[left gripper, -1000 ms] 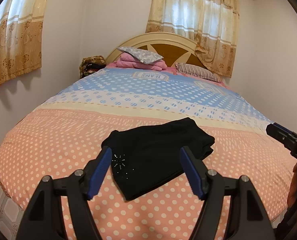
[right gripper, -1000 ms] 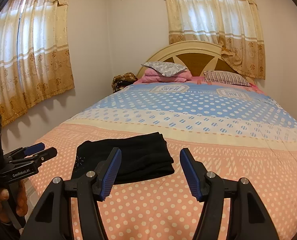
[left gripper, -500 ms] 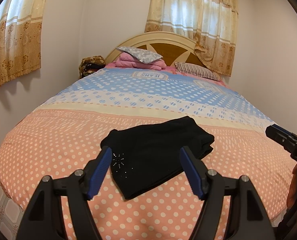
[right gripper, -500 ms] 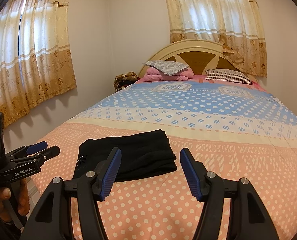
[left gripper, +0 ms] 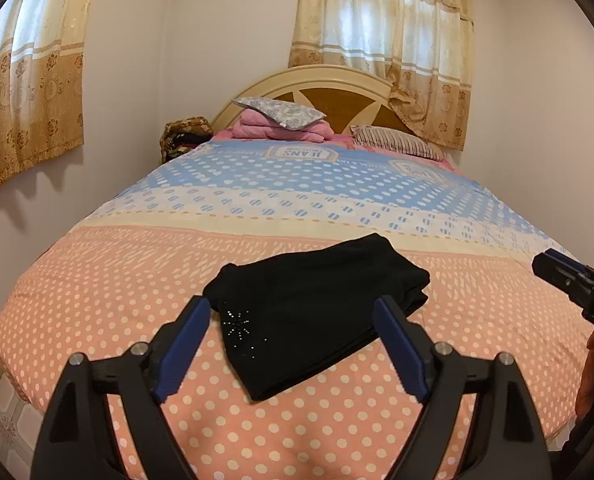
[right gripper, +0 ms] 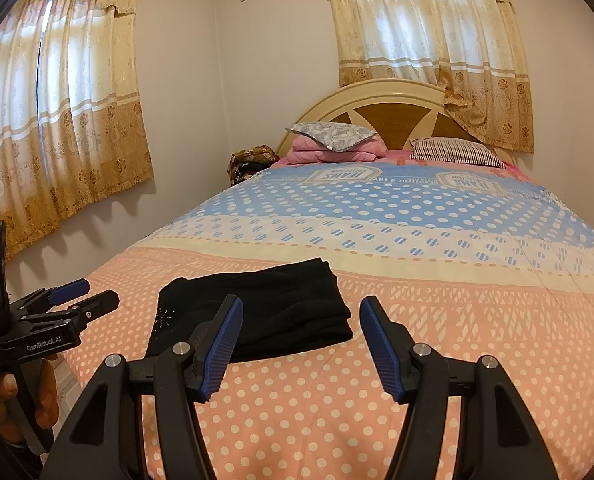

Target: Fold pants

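Black pants lie folded into a compact rectangle on the pink dotted part of the bedspread, with a small sparkly star pattern near their front left corner. They also show in the right wrist view. My left gripper is open and empty, held back above the near edge of the pants. My right gripper is open and empty, held back to the right of the pants. The left gripper also shows in the right wrist view, and the right gripper's tip in the left wrist view.
The bed has a pink, cream and blue dotted cover. Pillows and a pink folded blanket lie by the headboard. A patterned bag stands at the bed's far left corner. Curtained windows, walls and tiled floor surround the bed.
Both grippers have drifted slightly back and up from the bed; the right wrist view has tilted upward. The pants have not moved. Both grippers stay open.
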`<control>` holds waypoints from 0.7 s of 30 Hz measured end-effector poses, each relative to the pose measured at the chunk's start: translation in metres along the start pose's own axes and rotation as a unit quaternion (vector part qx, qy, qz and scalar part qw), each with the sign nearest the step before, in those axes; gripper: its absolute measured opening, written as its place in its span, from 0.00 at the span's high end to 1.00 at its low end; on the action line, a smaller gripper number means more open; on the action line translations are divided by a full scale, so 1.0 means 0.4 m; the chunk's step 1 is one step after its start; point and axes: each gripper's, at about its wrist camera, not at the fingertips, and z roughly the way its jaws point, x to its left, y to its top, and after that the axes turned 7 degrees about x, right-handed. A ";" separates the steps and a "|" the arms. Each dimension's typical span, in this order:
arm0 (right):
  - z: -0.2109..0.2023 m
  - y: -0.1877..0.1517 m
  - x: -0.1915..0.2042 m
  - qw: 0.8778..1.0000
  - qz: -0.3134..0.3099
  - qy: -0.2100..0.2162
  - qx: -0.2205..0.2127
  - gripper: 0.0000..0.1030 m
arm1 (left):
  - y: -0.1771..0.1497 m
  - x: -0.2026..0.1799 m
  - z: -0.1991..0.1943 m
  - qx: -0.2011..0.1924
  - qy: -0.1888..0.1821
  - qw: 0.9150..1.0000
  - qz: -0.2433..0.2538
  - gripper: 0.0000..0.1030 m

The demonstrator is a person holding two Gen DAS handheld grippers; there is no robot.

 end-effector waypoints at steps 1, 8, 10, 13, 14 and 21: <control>-0.002 -0.001 0.000 1.000 0.001 0.000 0.000 0.39 | 0.000 -0.001 0.000 0.000 0.000 1.000 0.000 0.16; -0.003 -0.004 0.002 1.000 0.001 0.000 -0.002 0.39 | 0.000 -0.005 -0.005 -0.004 0.000 1.000 0.001 0.15; -0.004 -0.006 0.003 1.000 0.001 0.000 -0.001 0.39 | 0.001 -0.005 -0.009 -0.006 0.000 1.000 0.000 0.15; -0.004 -0.006 0.003 1.000 0.001 0.000 -0.001 0.39 | 0.003 -0.004 -0.017 -0.010 0.000 1.000 -0.002 0.15; -0.004 -0.006 0.003 1.000 0.001 0.000 -0.001 0.39 | 0.004 -0.003 -0.019 -0.010 0.001 1.000 -0.003 0.15; -0.006 -0.009 0.006 1.000 0.001 0.003 -0.001 0.39 | 0.009 -0.002 -0.020 -0.009 0.008 1.000 -0.004 0.15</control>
